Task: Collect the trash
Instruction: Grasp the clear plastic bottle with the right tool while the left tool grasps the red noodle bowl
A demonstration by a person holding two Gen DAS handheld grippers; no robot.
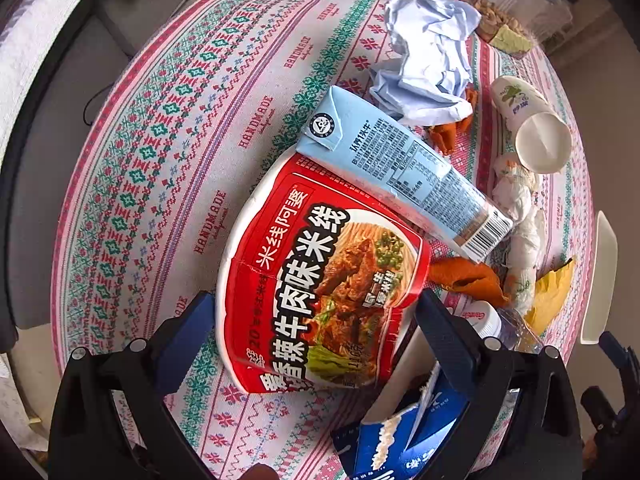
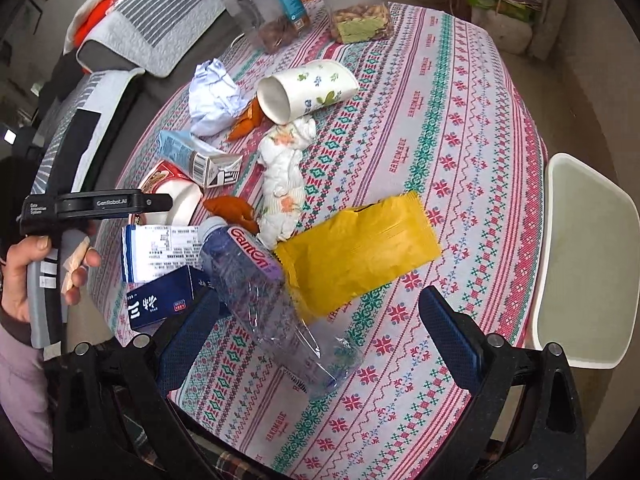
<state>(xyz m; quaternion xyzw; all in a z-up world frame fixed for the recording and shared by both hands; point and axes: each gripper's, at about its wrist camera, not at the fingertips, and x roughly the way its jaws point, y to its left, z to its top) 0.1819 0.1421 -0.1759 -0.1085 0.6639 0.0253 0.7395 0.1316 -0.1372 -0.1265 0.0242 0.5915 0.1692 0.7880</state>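
- Between the fingers of the left hand-held gripper [image 1: 312,316] sits the red noodle bowl [image 1: 316,284], lying on its side on the table [image 1: 160,128]; the jaws stand apart on either side of it, and I cannot tell whether they touch it.
- Just right of that gripper lies a dark blue carton [image 1: 404,436].
- Beyond the bowl, a light blue carton [image 1: 400,168] leans on its rim, with crumpled paper [image 1: 432,56] farther off.
- The right hand-held gripper [image 2: 320,312] is spread wide above a crushed clear bottle [image 2: 260,280], gripping nothing.
- Just past the bottle lies a yellow wrapper [image 2: 360,248]; left of it, orange peel [image 2: 232,208].
- Farther ahead lie a wadded tissue [image 2: 284,172] and a tipped paper cup [image 2: 308,88].
- To the right, at the table edge, stands a white bin [image 2: 588,256].
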